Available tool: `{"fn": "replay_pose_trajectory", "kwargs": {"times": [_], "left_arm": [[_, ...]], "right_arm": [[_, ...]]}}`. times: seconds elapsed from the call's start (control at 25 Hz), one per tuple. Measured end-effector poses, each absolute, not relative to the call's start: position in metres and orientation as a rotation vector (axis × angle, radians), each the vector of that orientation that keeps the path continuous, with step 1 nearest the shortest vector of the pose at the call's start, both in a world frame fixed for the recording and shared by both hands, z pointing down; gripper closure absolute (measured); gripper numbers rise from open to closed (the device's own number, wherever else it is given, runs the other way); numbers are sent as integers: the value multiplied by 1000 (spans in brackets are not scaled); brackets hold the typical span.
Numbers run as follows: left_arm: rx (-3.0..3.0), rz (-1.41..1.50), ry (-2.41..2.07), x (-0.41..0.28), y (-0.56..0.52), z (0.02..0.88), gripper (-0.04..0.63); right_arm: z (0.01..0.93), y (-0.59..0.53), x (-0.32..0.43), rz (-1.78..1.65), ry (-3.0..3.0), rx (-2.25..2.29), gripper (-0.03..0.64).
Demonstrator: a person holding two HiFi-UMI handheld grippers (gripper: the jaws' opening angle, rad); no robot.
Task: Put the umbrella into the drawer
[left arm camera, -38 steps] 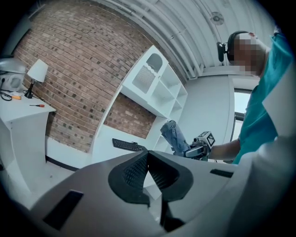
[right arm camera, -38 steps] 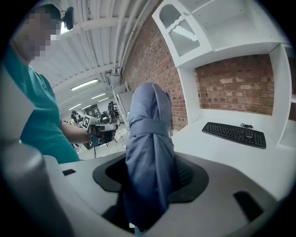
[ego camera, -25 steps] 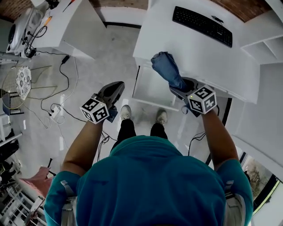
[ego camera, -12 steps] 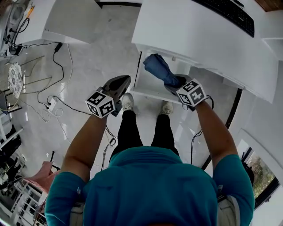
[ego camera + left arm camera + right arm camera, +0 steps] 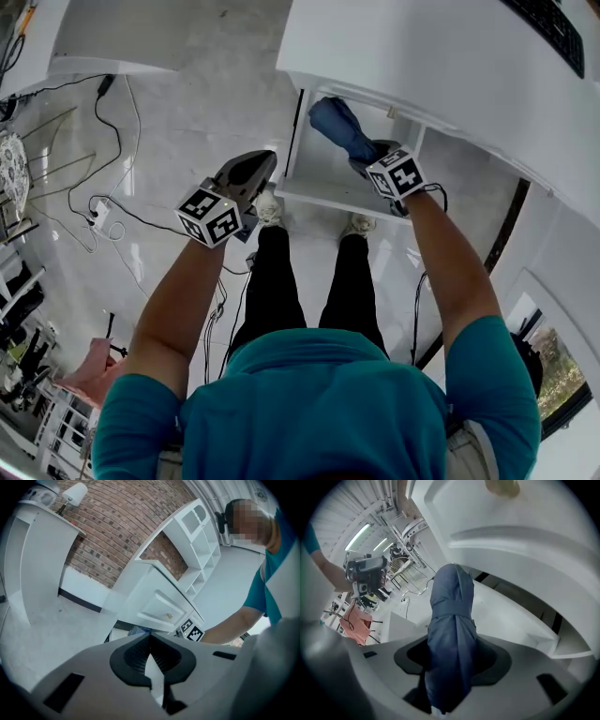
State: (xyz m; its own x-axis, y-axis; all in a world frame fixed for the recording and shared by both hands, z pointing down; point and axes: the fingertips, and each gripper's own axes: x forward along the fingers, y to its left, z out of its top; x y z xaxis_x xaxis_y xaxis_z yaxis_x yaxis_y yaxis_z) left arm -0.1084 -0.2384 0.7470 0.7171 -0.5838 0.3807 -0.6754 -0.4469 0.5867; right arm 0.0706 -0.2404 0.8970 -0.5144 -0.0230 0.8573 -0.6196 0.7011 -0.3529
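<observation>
A folded blue umbrella (image 5: 337, 127) (image 5: 450, 634) sticks out forward from my right gripper (image 5: 370, 157) (image 5: 450, 667), whose jaws are shut on its lower part. In the head view the umbrella hangs over the open white drawer (image 5: 323, 199) under the desk, its tip toward the back. The right gripper view shows the drawer's white inside (image 5: 511, 616) just beyond the umbrella. My left gripper (image 5: 258, 167) (image 5: 150, 656) hovers left of the drawer over the floor, its jaws shut with nothing between them.
The white desk (image 5: 403, 56) overhangs the drawer, with a black keyboard (image 5: 562, 28) at its far right. The person's feet (image 5: 267, 211) stand right in front of the drawer. Cables and a power strip (image 5: 98, 214) lie on the floor at left.
Both grippers have sunk lower. The right one has carried the umbrella down from desk height to just over the open drawer.
</observation>
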Motion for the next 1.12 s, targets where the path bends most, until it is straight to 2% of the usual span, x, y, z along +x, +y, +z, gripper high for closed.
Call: {"fn": "replay_pose_trajectory", "kwargs": {"times": [0.32, 0.72, 1.12], "left_arm": [[2155, 173, -919, -110, -238, 790, 583], [2129, 191, -919, -126, -228, 803, 583], [2119, 178, -926, -128, -228, 809, 583]], "right_arm": [[975, -248, 69, 788, -1893, 502, 377], [1012, -259, 71, 693, -1819, 590, 376], [1030, -250, 74, 624, -1718, 563, 344]]}}
